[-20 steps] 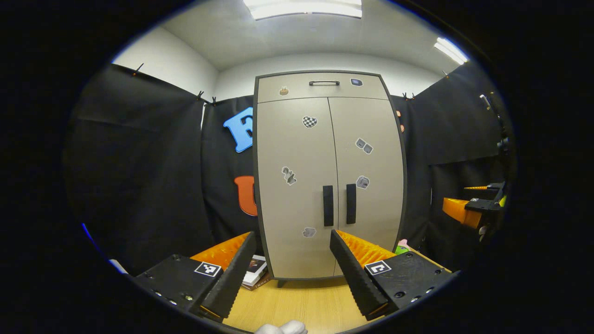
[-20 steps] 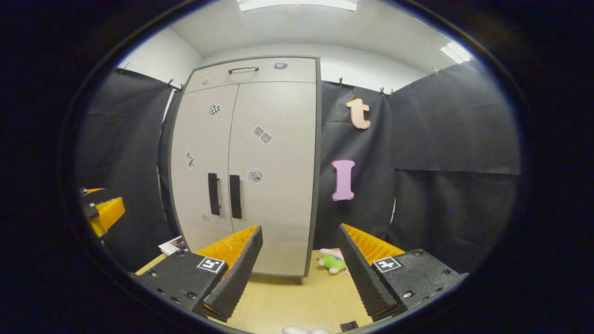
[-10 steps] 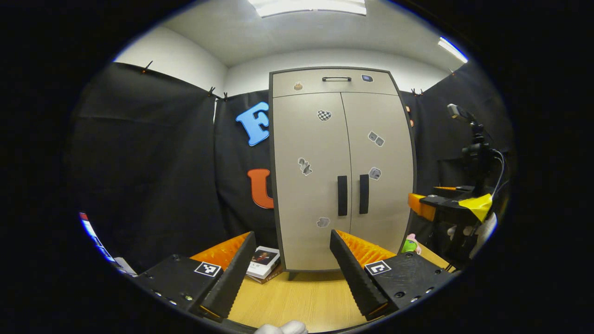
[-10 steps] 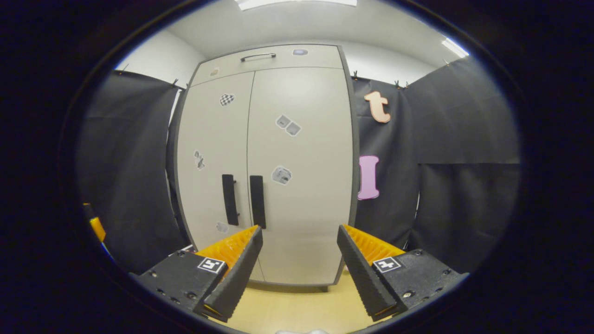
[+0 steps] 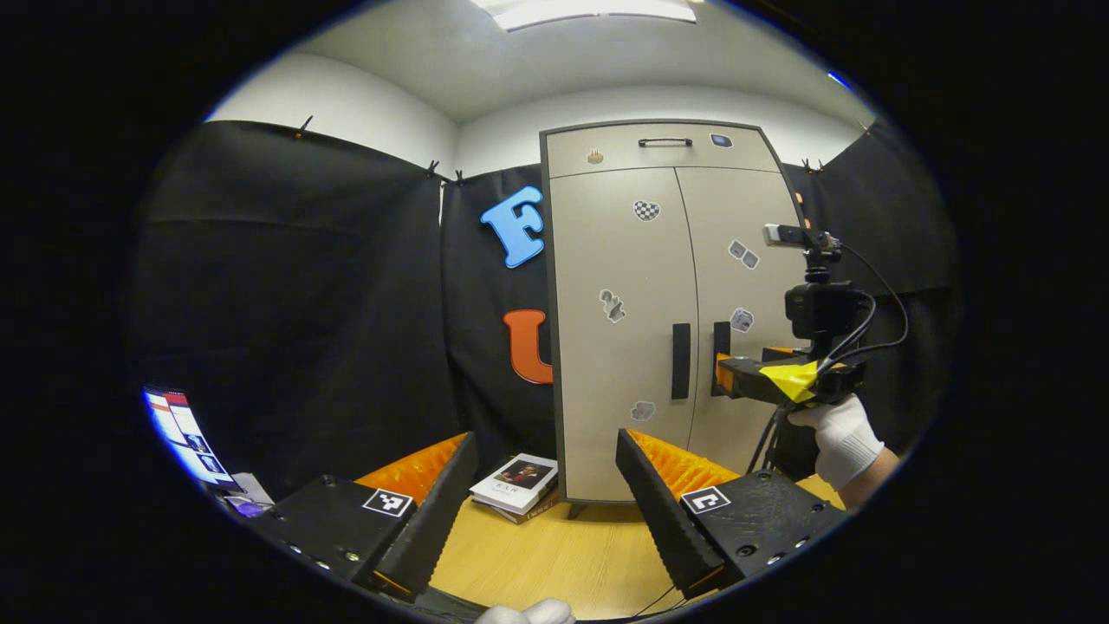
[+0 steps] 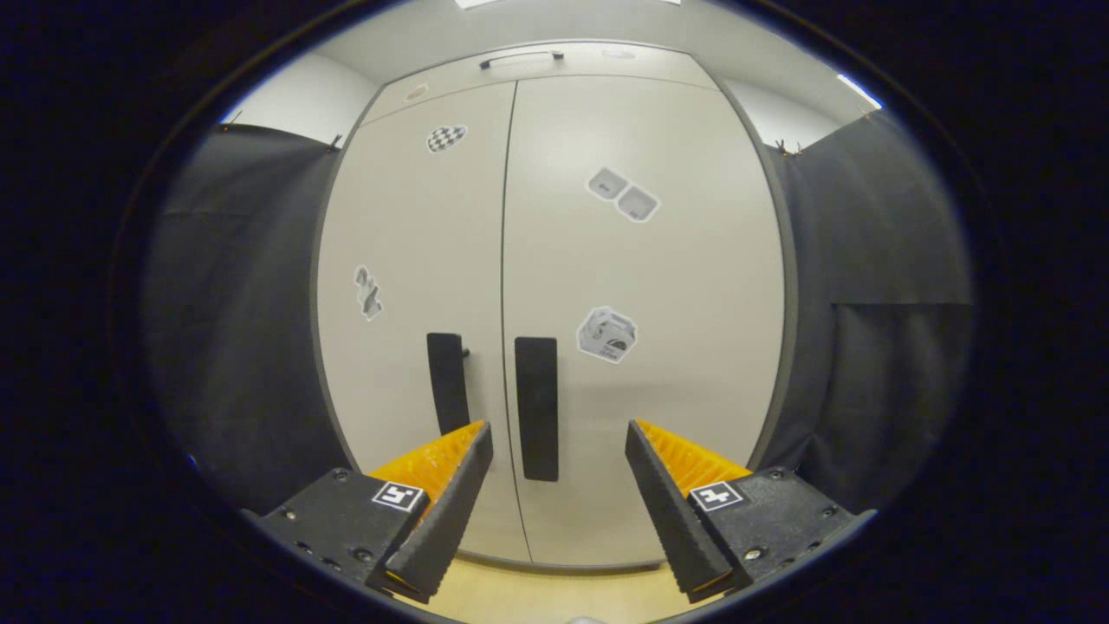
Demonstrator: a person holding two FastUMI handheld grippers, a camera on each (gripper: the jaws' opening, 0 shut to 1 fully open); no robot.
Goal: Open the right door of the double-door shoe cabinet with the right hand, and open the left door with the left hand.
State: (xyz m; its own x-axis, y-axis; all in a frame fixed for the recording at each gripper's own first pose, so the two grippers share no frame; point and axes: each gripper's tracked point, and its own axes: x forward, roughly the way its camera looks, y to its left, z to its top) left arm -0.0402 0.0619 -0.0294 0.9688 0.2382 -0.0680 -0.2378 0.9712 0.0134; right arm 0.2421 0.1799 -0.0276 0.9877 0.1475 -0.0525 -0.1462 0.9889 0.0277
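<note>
- Right gripper view puts me close to the cabinet (image 6: 554, 286), facing its right door (image 6: 641, 347); my right hand-held gripper (image 6: 559, 468) has its fingers spread wide with nothing between them.
- Both doors look shut: the seam down the cabinet's middle is closed, so I judge that neither half of the task is done.
- The right handle (image 6: 537, 407) hangs just right of that seam, above and slightly left of the gap between my fingers. I judge it not yet touched.
- The left handle (image 6: 447, 383) sits just left of the seam, on the left door (image 6: 407, 286).
- From the left gripper view, the cabinet (image 5: 658, 303) stands at the back of the bench (image 5: 537, 555), well ahead of my left hand-held gripper (image 5: 546, 481), which is also wide open and empty.
- That view also shows the right hand-held gripper (image 5: 723, 374) with its tip right at the right handle (image 5: 721, 357), held by a gloved hand (image 5: 836, 438). I cannot tell contact from here.
- A book (image 5: 517, 482) lies on the bench just left of the cabinet's foot.
- Left to do, as I read it: close on the right handle and swing that door out, then bring the left side forward to the left handle (image 5: 681, 360) and do the same.
</note>
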